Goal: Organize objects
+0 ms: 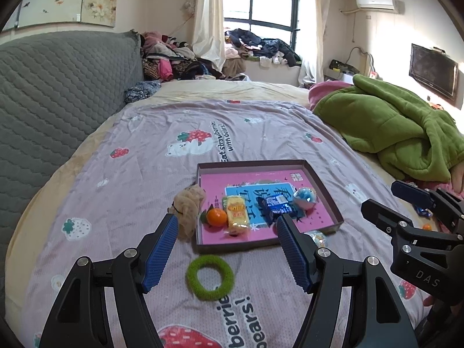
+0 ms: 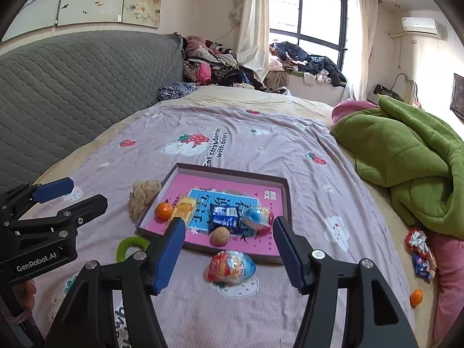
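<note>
Bright daylight from window (image 1: 262, 3), overexposed with glare. Soft, faint shadows. Strong fisheye curvature and dark vignette at edges. Sharp centre; slight softness at periphery.

Home bedroom, bed (image 1: 162, 156) with strawberry sheet, clothes pile (image 2: 214, 66), curtained window (image 1: 261, 3)

In the tray (image 2: 285, 200) lie an orange (image 2: 163, 210) at 9 o'clock, a walnut (image 2: 219, 235) at 6, with a wrapped egg (image 2: 230, 266) on the bedspread (image 2: 261, 145) just before it.

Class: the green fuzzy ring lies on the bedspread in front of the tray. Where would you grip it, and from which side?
Grip the green ring across its near band, coming from above: it lies flat, so one finger can drop into its open centre, the other outside.
</note>
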### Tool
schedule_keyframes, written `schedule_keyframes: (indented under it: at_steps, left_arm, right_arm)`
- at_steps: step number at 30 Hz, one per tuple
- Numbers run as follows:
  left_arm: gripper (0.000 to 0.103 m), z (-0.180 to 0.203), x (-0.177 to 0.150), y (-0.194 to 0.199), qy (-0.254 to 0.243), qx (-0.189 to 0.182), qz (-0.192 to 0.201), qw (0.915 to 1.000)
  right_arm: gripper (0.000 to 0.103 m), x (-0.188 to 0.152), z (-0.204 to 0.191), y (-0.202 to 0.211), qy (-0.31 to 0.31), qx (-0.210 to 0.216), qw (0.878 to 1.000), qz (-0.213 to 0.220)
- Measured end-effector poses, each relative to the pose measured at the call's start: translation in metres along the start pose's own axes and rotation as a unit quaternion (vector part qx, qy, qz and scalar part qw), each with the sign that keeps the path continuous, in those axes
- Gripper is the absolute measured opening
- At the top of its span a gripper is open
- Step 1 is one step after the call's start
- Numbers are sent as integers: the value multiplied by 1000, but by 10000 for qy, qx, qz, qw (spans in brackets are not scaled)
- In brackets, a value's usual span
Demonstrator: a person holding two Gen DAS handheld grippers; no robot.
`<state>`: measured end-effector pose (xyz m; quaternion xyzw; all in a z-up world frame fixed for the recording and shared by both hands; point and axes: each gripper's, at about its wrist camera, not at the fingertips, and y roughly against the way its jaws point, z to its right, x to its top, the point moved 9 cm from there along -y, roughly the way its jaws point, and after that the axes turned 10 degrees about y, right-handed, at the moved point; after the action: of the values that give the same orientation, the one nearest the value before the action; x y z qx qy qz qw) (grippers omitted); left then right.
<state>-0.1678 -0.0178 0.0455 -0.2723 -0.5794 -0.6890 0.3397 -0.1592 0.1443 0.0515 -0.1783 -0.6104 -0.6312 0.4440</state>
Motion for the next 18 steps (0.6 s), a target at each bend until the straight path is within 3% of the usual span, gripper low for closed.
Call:
schedule_keyframes:
  at_steps: [18]
  left_arm:
    - [72, -37, -62, -28, 88, 298, -495, 9983]
  right_arm:
    - [63, -48, -12, -18, -75, 58, 9991, -418]
